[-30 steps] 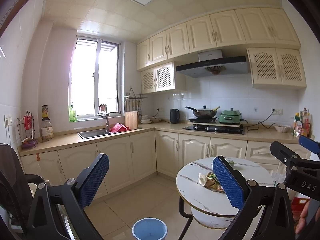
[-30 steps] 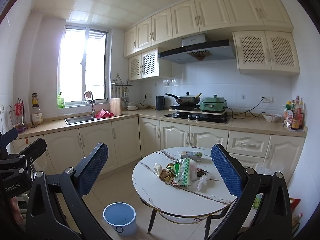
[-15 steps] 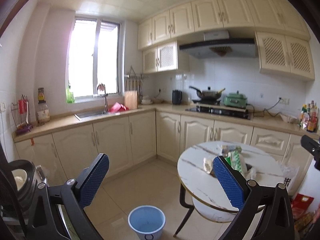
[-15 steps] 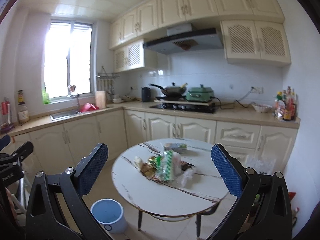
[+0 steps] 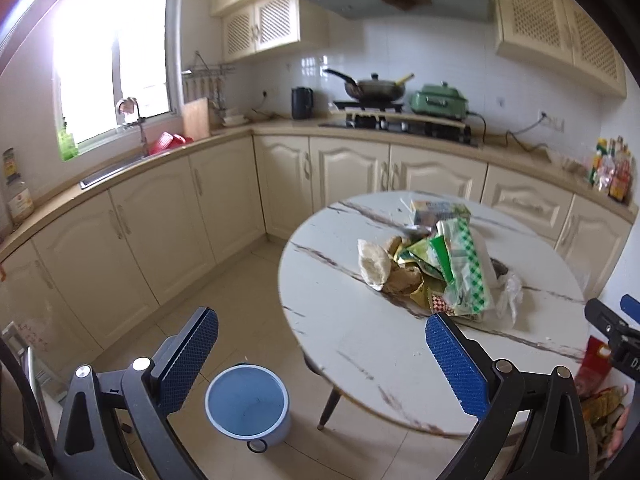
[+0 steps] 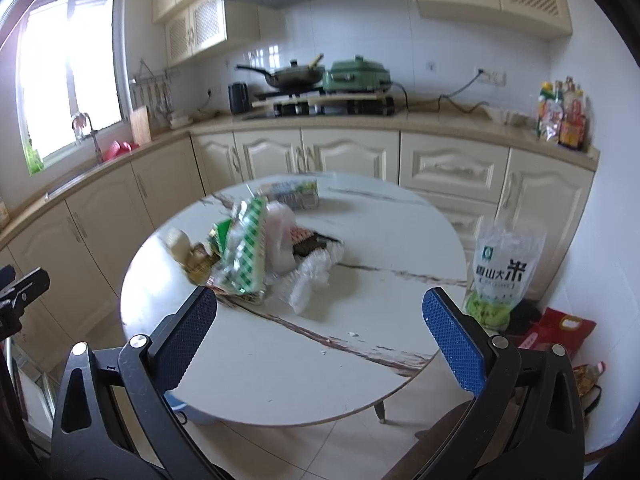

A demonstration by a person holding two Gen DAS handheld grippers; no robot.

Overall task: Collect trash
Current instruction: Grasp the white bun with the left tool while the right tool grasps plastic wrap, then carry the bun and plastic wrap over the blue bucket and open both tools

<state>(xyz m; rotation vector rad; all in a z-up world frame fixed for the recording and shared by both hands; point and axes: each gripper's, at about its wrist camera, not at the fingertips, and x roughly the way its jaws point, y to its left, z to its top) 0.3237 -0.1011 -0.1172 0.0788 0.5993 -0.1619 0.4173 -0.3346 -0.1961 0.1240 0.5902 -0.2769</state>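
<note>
Both cameras are now looking closer and lower at the round table [image 6: 360,380] than a second ago, so the left gripper [image 5: 320,360] and right gripper [image 6: 320,340], both wide open and empty, are approaching the trash pile [image 5: 436,268] lying mid-table, with the blue bin [image 5: 247,402] waiting on the floor just beside it

A loose heap of trash [image 5: 432,268] lay near the middle of the round marble worktop [image 5: 360,340]: a crumpled beige paper wad, gold and green wrappers, a green-checked packet tilted upright, clear plastic. A blue bin [image 5: 247,407] stood open and upright on the floor beside the worktop's left edge
</note>
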